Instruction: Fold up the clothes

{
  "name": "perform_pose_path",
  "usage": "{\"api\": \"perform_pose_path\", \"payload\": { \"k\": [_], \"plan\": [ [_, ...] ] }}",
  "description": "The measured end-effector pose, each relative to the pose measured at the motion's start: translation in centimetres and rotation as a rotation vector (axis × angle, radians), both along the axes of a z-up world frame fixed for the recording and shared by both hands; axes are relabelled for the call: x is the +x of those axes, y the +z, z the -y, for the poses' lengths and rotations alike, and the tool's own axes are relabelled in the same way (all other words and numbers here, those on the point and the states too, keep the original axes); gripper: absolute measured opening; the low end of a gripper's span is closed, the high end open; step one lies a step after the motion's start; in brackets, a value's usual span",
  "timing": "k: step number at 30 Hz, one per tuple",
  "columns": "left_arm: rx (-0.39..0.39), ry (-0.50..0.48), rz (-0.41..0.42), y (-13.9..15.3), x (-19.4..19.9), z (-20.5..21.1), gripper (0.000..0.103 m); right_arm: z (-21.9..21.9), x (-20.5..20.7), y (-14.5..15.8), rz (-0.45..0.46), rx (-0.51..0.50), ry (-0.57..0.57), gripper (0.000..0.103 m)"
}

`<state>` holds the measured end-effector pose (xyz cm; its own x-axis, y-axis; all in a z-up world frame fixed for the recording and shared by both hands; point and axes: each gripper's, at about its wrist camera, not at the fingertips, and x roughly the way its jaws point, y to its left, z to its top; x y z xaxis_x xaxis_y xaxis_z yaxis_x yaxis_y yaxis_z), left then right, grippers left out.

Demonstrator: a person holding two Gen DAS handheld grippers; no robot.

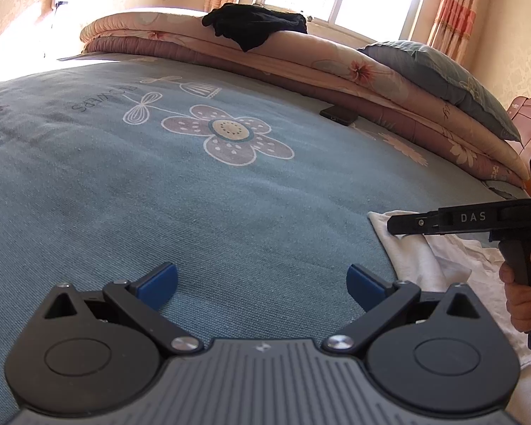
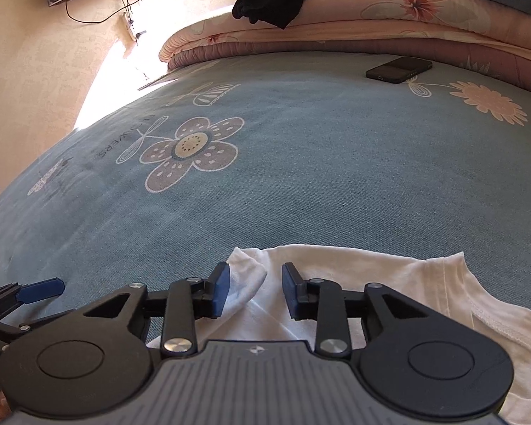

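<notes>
- While lying on the blue flowered bedsheet (image 2: 301, 177): white T-shirt (image 2: 389, 283), crumpled, near edge.
- Right tongs (image 2: 255, 292) partly open over shirt fold, pads not pressing.
- Left tongs (image 1: 262, 288) wide open, empty, above bare sheet.
- Black phone (image 2: 399, 68) beside folded quilt (image 2: 371, 28).

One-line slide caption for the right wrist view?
Right claw open above white shirt on blue bedsheet.

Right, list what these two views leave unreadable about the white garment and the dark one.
- White garment: right wrist view, near part hidden under the right gripper; left wrist view, cut off at the edge.
- Black clothing on the folded quilt: crumpled, type unclear in both views.
</notes>
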<state>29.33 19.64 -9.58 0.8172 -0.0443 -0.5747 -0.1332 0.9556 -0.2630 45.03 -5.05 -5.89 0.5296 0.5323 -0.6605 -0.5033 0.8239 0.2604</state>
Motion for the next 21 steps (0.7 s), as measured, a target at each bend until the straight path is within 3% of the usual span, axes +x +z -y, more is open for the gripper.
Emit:
{"api": "perform_pose_path", "payload": {
  "k": [6,10,12,17,21],
  "plan": [
    [-0.009,0.004,0.002,0.1,0.0,-0.1,0.101,3.7,-3.5,4.0,0.066,-0.021,-0.075,0.043],
    [-0.019,0.016,0.007,0.2,-0.1,-0.1,0.101,10.5,-7.5,5.9,0.057,-0.103,-0.246,0.047],
    [-0.024,0.021,0.011,0.3,-0.2,-0.1,0.101,14.8,-9.6,6.1,0.019,-0.092,-0.356,0.047],
    [0.002,0.023,0.009,0.1,-0.1,0.4,0.101,24.6,-14.8,4.4,-0.078,-0.012,-0.638,0.048],
    [0.022,0.023,0.007,0.0,0.0,0.6,0.101,29.2,-17.8,1.2,-0.166,0.136,-0.775,0.048]
  ]
}}
